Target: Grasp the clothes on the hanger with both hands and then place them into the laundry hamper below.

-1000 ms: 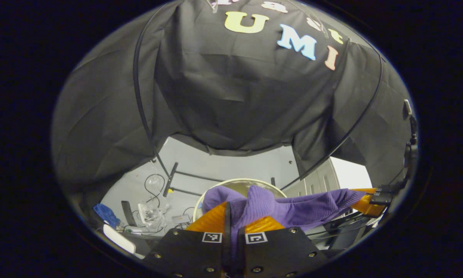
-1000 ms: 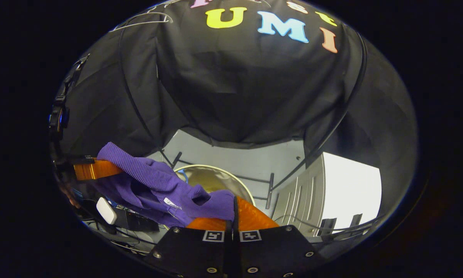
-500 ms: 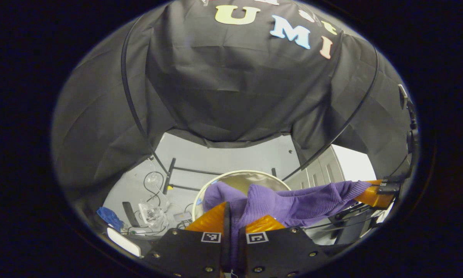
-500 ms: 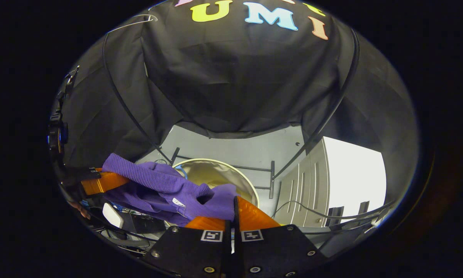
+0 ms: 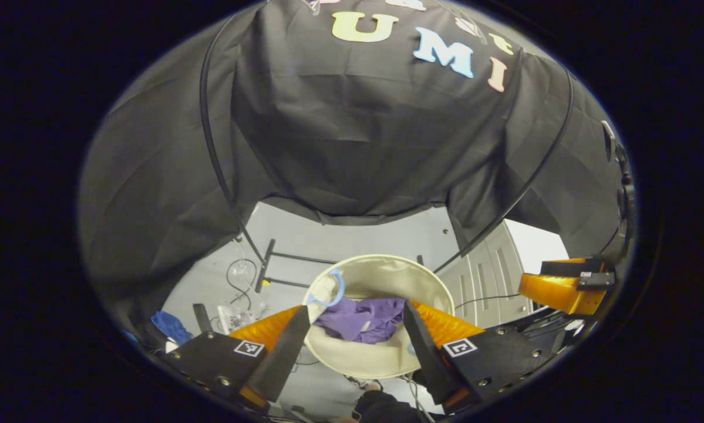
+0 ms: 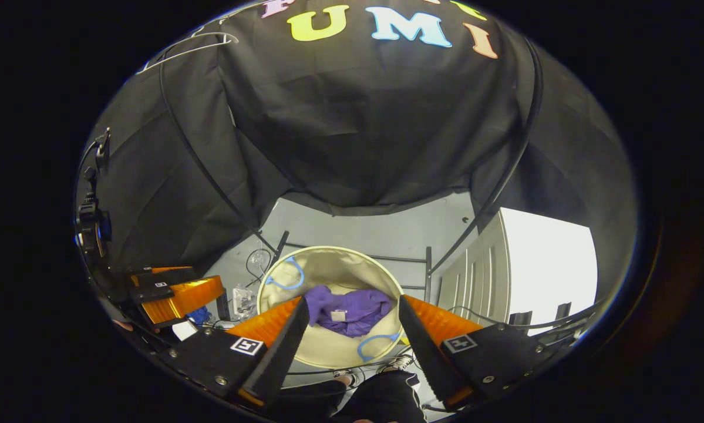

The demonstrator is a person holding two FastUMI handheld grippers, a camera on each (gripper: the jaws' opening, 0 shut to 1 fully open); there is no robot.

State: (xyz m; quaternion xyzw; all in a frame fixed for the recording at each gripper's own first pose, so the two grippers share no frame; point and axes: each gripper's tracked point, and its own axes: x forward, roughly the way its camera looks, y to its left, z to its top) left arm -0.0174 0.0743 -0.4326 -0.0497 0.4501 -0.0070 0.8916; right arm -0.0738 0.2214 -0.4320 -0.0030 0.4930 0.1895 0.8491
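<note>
My grippers: two, left gripper (image 5: 352, 329), right gripper (image 6: 352, 329). Laundry hamper (image 5: 381, 358): one. Purple garment (image 5: 360, 320) inside: one. Blue hamper handles (image 6: 287, 273): two. I count one wire hanger (image 6: 184, 50), one blue cloth (image 5: 169, 326) on floor.

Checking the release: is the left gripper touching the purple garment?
Apart. In the left gripper view the left gripper is open, above the hamper, and the purple garment lies down inside it.

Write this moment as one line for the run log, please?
purple knit garment: inside round cream fabric hamper | left gripper: open, above hamper | right gripper: open, above hamper | step: drop done
</note>
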